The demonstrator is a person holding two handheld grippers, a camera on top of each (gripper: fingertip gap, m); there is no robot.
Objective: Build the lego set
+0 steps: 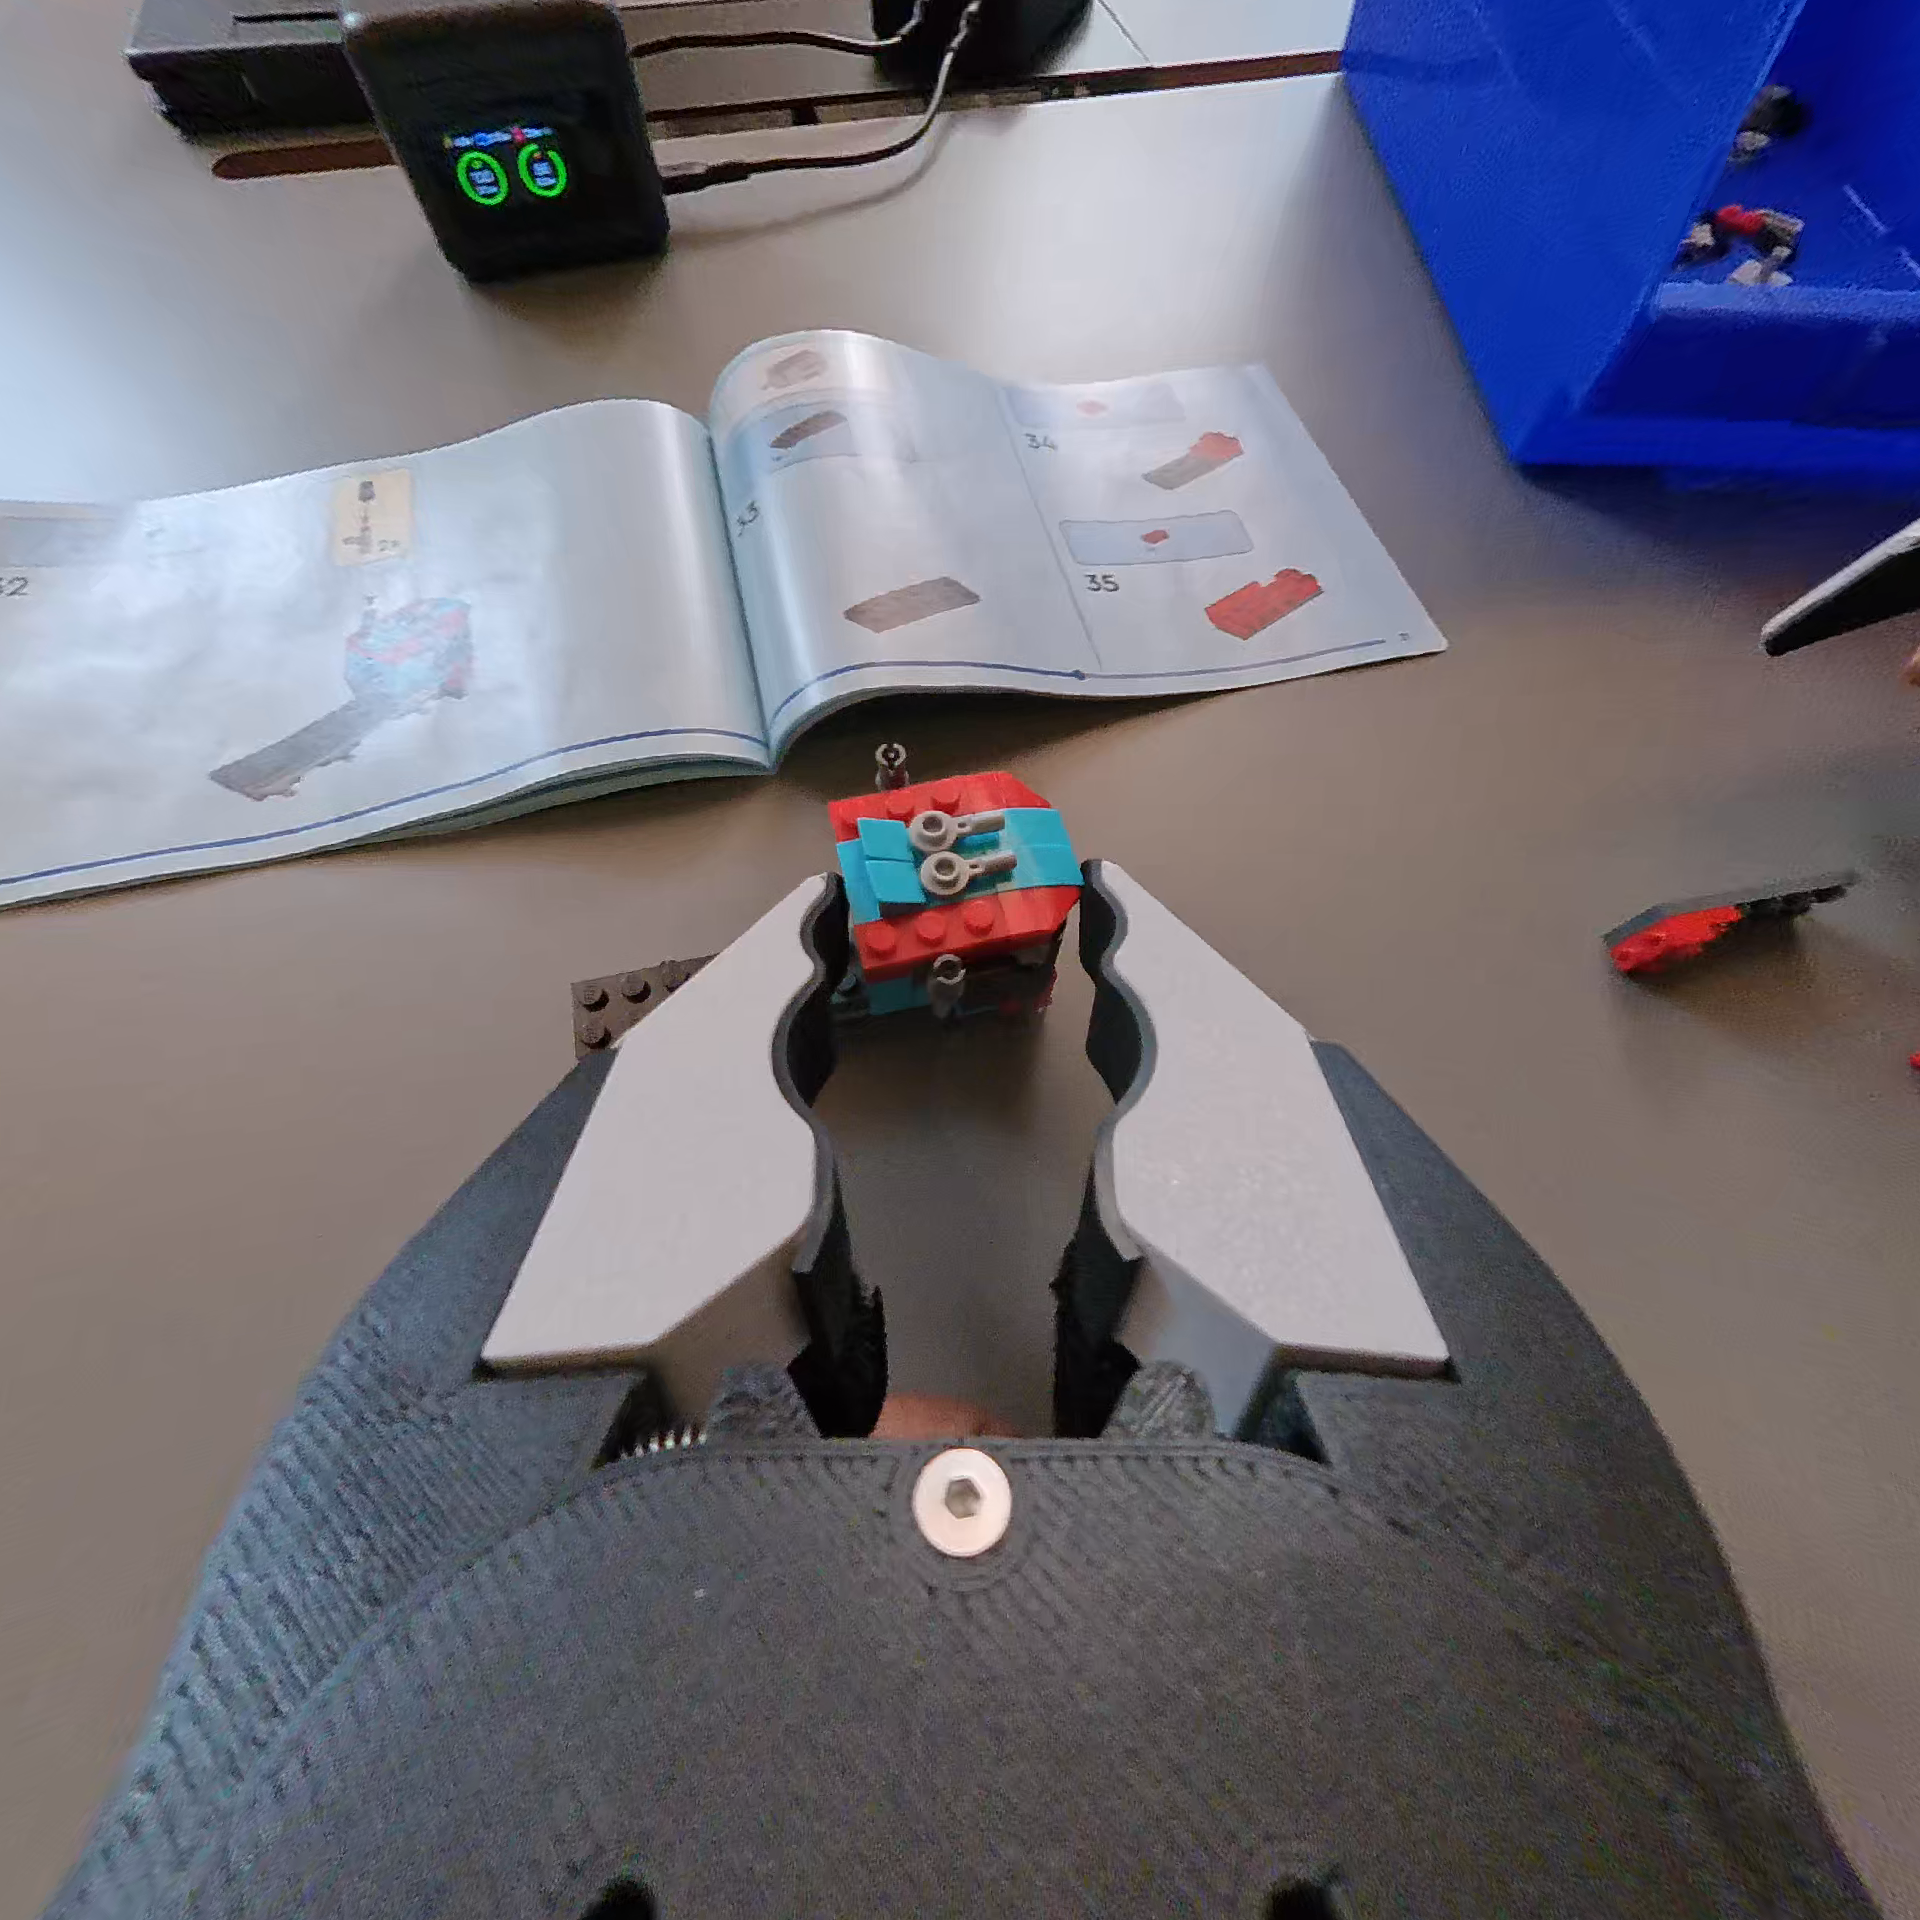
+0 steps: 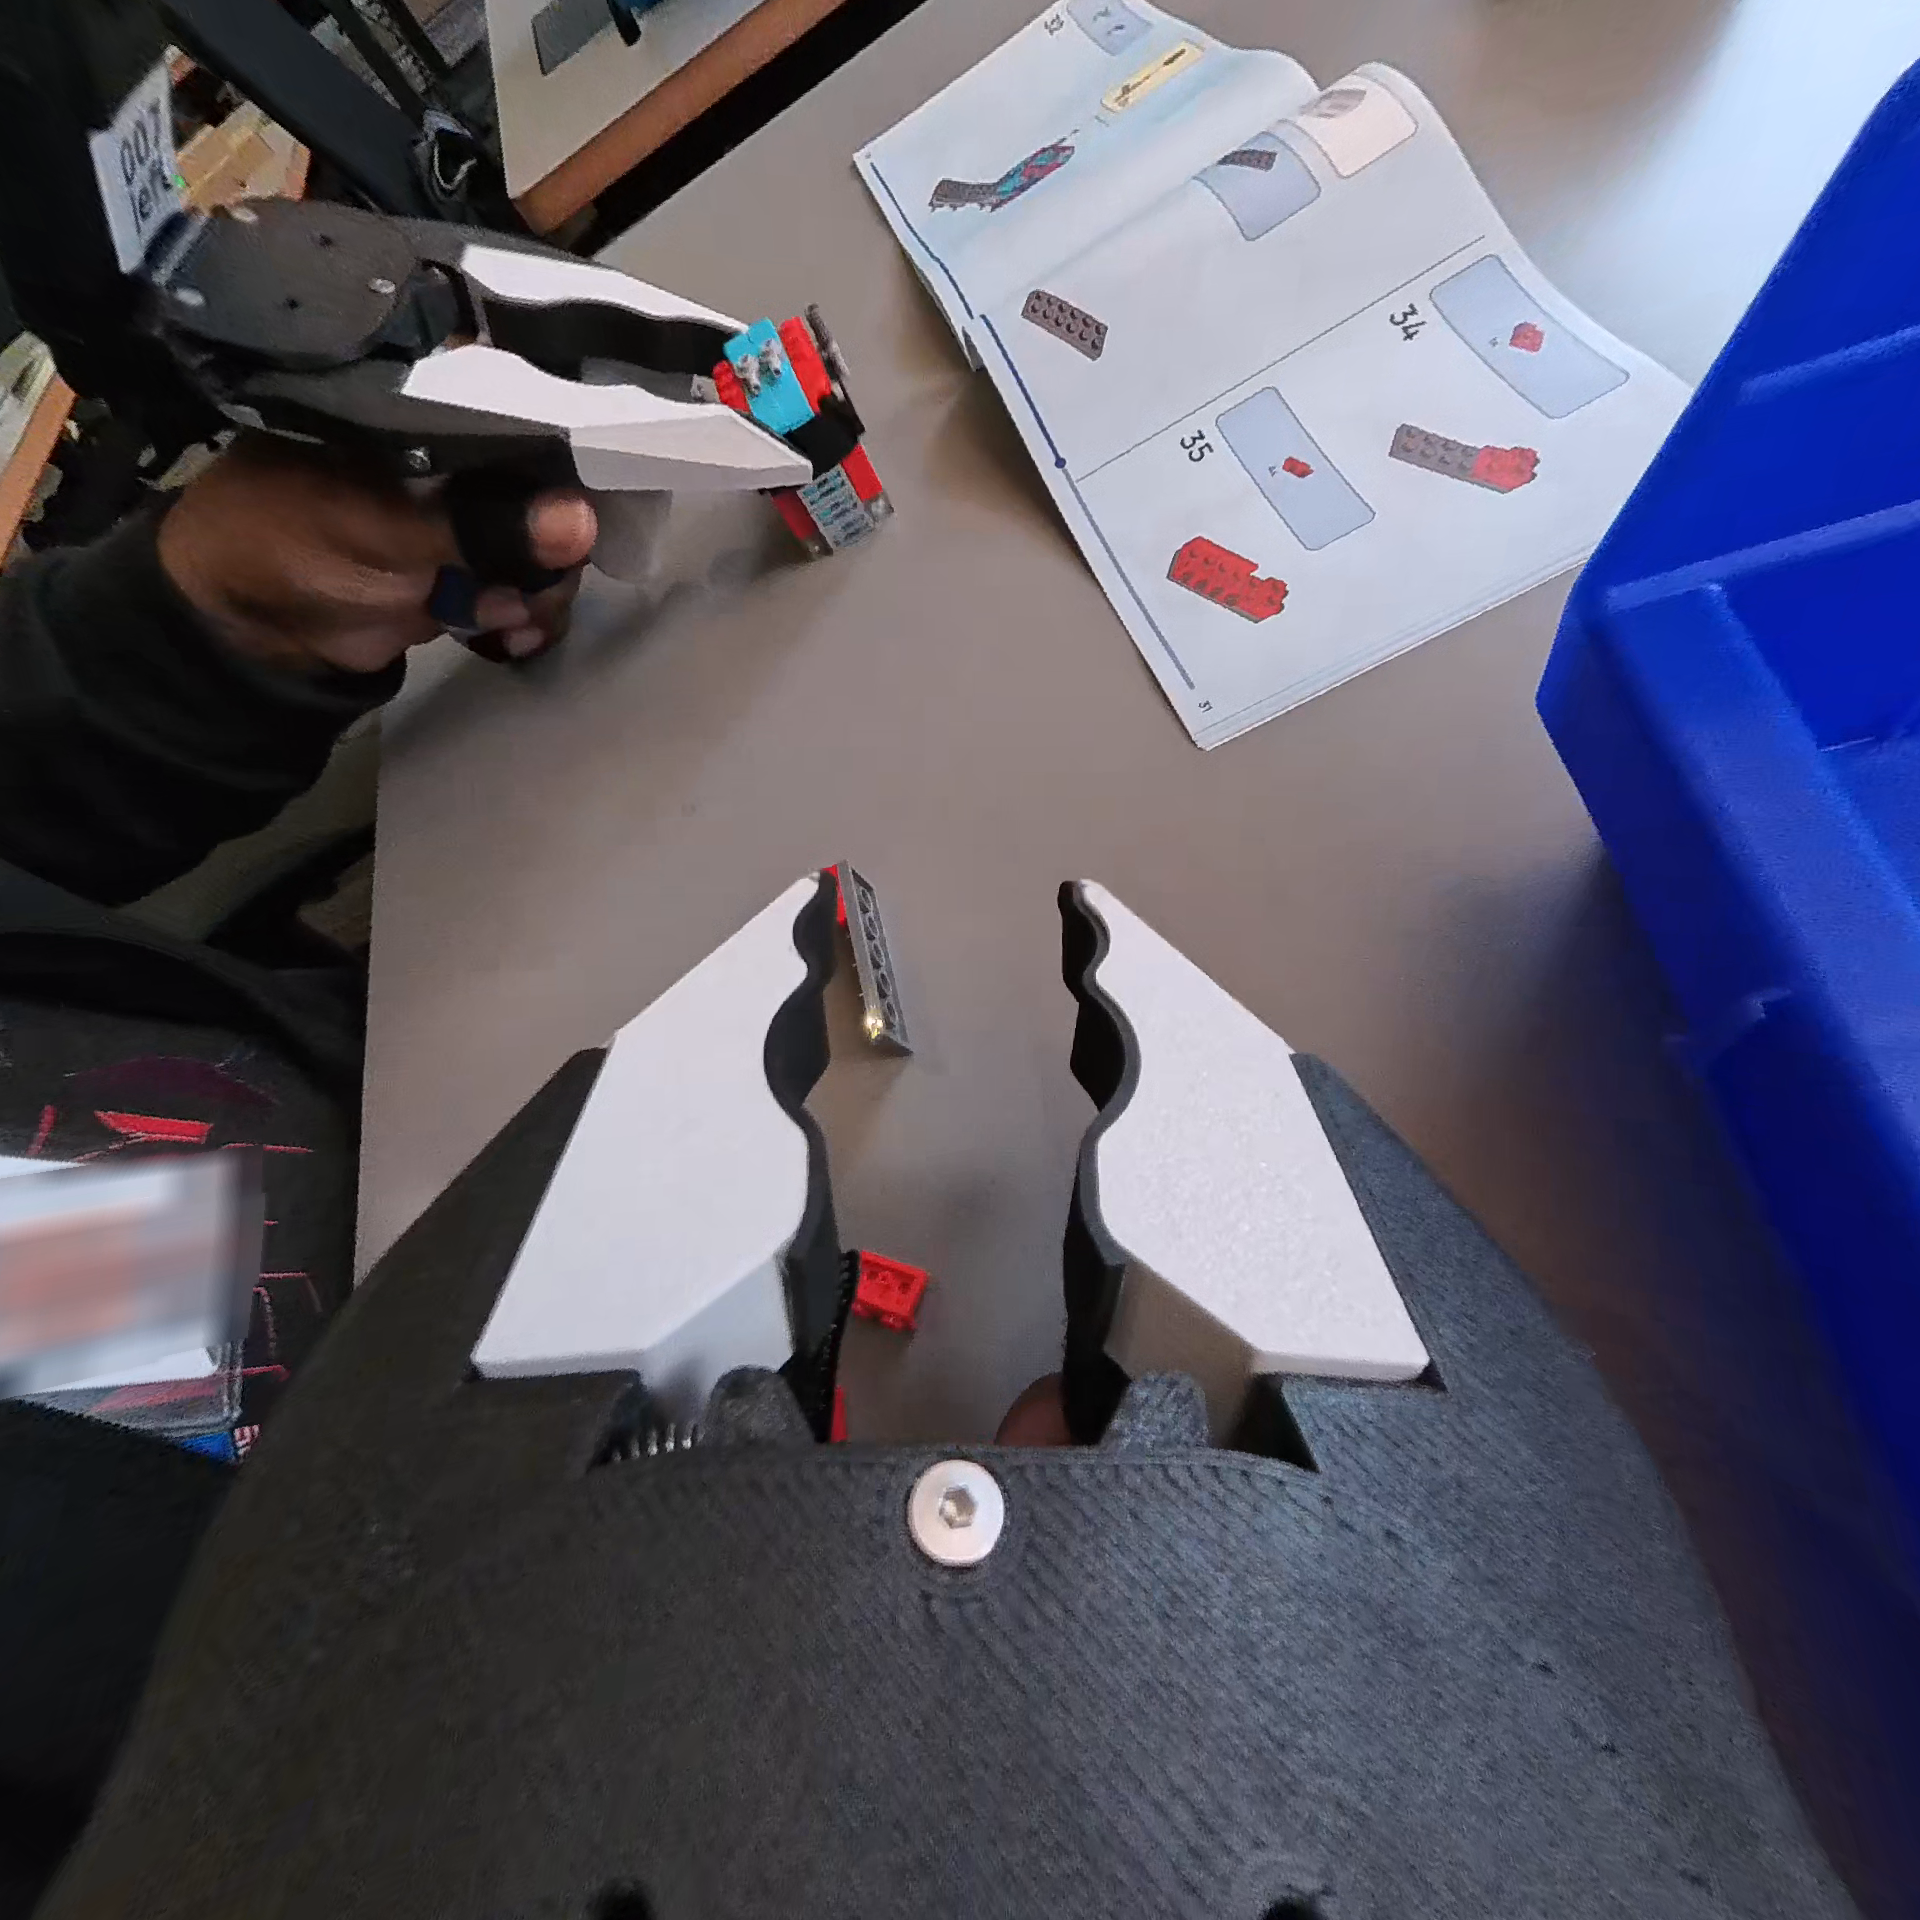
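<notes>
A red and teal lego model (image 1: 951, 894) with grey pins on top stands on the grey table. My left gripper (image 1: 956, 894) is shut on it, one finger on each side. The right wrist view shows the same hold, the left gripper (image 2: 774, 400) on the model (image 2: 800, 416). My right gripper (image 2: 945, 894) is open and empty above the table. A grey plate with a red piece on it (image 2: 878, 966) lies just beside its left finger, and it also shows in the left wrist view (image 1: 1714, 925). A small red brick (image 2: 888, 1288) lies below the gripper.
An open instruction booklet (image 1: 727, 582) (image 2: 1247, 364) lies beyond the model. A blue bin (image 1: 1558, 260) (image 2: 1766, 727) with loose pieces stands at the right. A black device with a lit screen (image 1: 509, 135) stands at the back. A dark studded plate (image 1: 623, 1003) shows beside my left finger. To reach the small red brick (image 2: 888, 1288) in a straight line is about 8 centimetres for my right fingers, about 20 centimetres for my left.
</notes>
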